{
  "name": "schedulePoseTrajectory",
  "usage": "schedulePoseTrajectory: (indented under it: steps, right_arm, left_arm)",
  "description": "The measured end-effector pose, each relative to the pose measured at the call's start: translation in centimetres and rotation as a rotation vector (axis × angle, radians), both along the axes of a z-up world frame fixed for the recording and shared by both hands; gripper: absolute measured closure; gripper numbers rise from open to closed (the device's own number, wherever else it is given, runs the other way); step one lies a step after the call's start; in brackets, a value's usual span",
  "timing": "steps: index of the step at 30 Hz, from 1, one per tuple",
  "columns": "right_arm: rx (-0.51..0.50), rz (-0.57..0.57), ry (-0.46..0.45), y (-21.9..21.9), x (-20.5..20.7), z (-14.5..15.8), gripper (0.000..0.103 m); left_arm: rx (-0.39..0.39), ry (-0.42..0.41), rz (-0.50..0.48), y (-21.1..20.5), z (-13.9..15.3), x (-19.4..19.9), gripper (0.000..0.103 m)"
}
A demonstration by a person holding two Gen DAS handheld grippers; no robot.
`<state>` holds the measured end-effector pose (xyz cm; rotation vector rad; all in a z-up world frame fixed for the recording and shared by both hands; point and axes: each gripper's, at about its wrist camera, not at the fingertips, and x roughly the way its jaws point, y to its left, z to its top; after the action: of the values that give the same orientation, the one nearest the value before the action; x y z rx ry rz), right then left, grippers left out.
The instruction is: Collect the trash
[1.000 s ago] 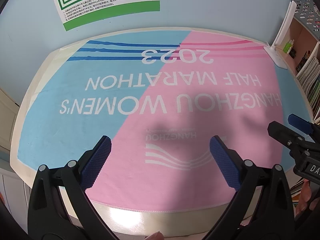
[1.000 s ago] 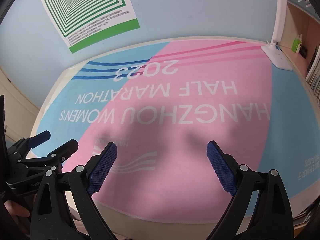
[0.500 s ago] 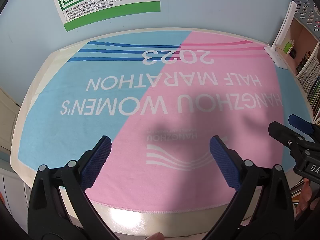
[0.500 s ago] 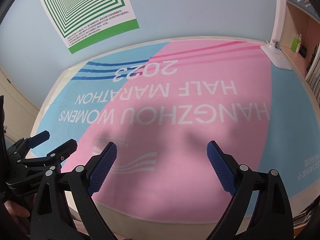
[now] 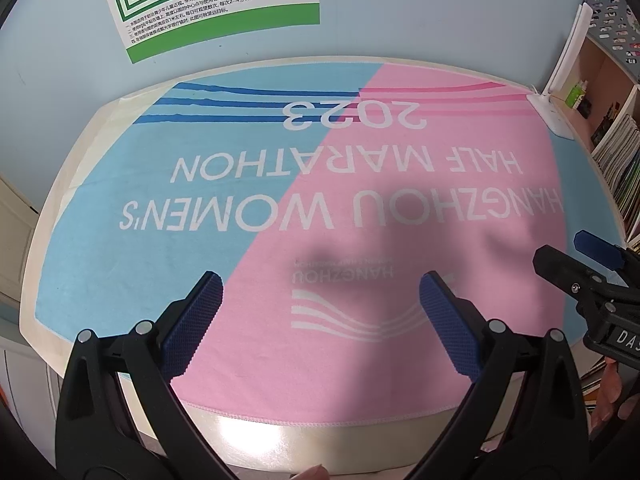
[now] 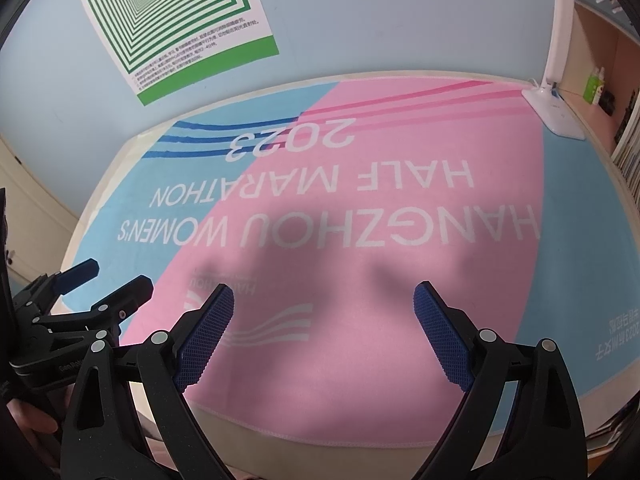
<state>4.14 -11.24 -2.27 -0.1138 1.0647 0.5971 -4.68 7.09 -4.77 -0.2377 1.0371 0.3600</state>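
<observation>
claws [image 5: 320, 296] [image 6: 324, 308] agape above towel [image 5: 200, 208] (both empty)

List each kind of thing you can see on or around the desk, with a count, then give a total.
Towel: 1
Poster: 1
Lamp: 1
Tongs: 2, left and right, both open
Trash: 0 seen
Total: 5

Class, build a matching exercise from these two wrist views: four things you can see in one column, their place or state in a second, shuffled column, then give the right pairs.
Things
1. left gripper
2. poster
3. lamp base
4. towel

Place or state
A. stuck on the blue wall
B. spread flat over the table top
C. open, holding nothing
D. at the table's far right corner

Pairs: 1-C, 2-A, 3-D, 4-B
</observation>
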Motion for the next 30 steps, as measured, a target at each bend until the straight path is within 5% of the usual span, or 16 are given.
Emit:
schedulePoseTrajectory:
  steps: [30]
  right_arm:
    - [0.002,0.002,0.000,0.01,0.17,-0.02,0.012]
  left_arm:
    - [0.001,0.003,-0.002,-0.19,0.13,0.34,0.007]
